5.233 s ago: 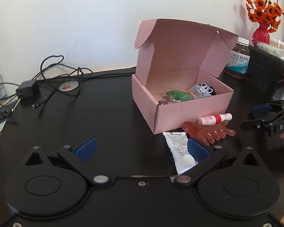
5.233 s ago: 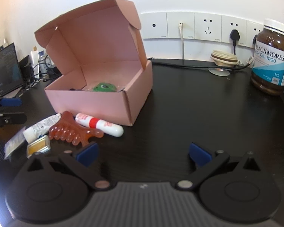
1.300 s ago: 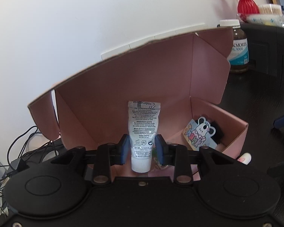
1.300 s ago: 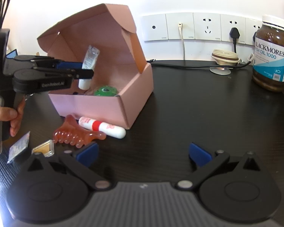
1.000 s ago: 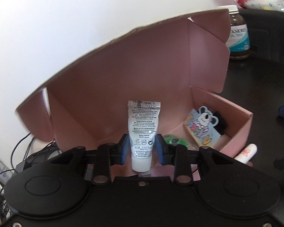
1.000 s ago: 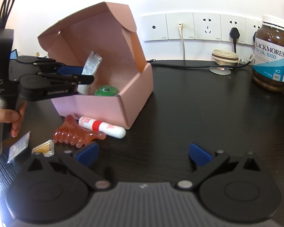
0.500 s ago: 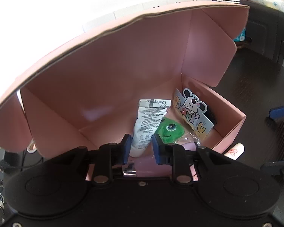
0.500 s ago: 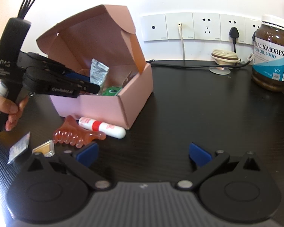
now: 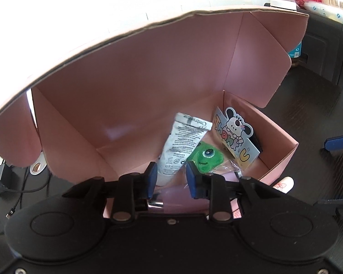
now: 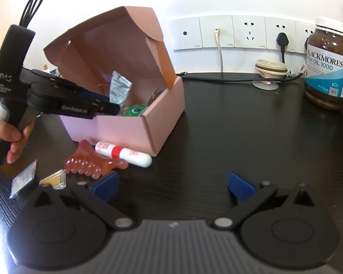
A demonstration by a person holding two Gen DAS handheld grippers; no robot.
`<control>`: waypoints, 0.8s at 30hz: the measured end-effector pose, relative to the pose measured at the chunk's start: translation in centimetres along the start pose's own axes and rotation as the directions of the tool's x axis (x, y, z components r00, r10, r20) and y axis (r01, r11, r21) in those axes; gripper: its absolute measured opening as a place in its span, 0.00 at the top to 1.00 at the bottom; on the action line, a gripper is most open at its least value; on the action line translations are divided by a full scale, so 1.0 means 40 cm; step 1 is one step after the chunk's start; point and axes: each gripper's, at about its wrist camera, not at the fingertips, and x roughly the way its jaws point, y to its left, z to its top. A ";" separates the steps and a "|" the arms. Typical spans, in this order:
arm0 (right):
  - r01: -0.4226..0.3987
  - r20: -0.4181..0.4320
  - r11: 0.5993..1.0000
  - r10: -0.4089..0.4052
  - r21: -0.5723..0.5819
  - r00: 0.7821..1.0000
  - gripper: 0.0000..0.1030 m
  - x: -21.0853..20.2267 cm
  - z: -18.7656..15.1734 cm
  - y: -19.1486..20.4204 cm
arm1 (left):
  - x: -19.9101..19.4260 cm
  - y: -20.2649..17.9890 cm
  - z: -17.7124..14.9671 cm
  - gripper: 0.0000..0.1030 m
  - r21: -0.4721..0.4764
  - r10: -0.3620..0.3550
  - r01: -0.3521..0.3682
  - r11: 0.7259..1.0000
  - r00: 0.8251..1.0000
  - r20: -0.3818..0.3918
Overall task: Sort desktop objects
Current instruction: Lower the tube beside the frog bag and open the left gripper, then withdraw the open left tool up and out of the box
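My left gripper (image 9: 170, 173) reaches over the front wall of the open pink box (image 9: 283, 157) and points down into it. The white cream tube (image 9: 183, 143) stands between its blue pads, leaning right toward the green one-eyed toy (image 9: 208, 156). The jaws are opening, and a narrow gap shows at the right pad. A cartoon "thank u" card (image 9: 234, 137) leans in the box's right corner. My right gripper (image 10: 173, 186) hovers open over bare table, holding nothing. From there I see the left gripper (image 10: 109, 107) and the tube (image 10: 119, 91) inside the box (image 10: 135, 132).
In front of the box lie a red-and-white balm stick (image 10: 123, 154), a pink comb-shaped scraper (image 10: 91, 165) and two small packets (image 10: 53, 179). A brown fish-oil bottle (image 10: 327, 64) stands at the back right near wall sockets and a cable. A person's hand (image 10: 11, 137) holds the left gripper.
The left gripper took the tube off the table, carried it into the box and tipped downward. The tube has gone from upright to leaning right. The right gripper stayed still.
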 end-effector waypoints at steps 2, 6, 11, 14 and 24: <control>0.000 0.000 1.000 0.000 0.000 1.000 0.01 0.000 0.000 0.000 | -0.008 0.000 0.002 0.62 -0.008 -0.009 0.009 1.000 1.000 0.006; -0.001 0.000 1.000 0.001 0.000 1.000 0.01 0.000 0.001 0.000 | -0.034 -0.005 0.006 0.50 -0.007 -0.022 0.022 1.000 0.999 0.037; -0.001 0.000 1.000 0.001 -0.001 1.000 0.01 0.000 0.001 -0.001 | -0.064 -0.013 0.009 0.45 0.012 -0.036 0.035 0.999 0.998 0.058; -0.001 0.000 1.000 0.001 -0.001 1.000 0.01 0.000 0.000 -0.001 | -0.079 -0.011 0.012 0.44 0.006 -0.039 0.039 0.999 0.997 0.068; -0.001 0.000 1.000 0.001 -0.001 1.000 0.01 0.000 0.000 -0.001 | -0.077 0.028 -0.051 0.43 -0.009 -0.044 0.046 0.999 0.994 0.102</control>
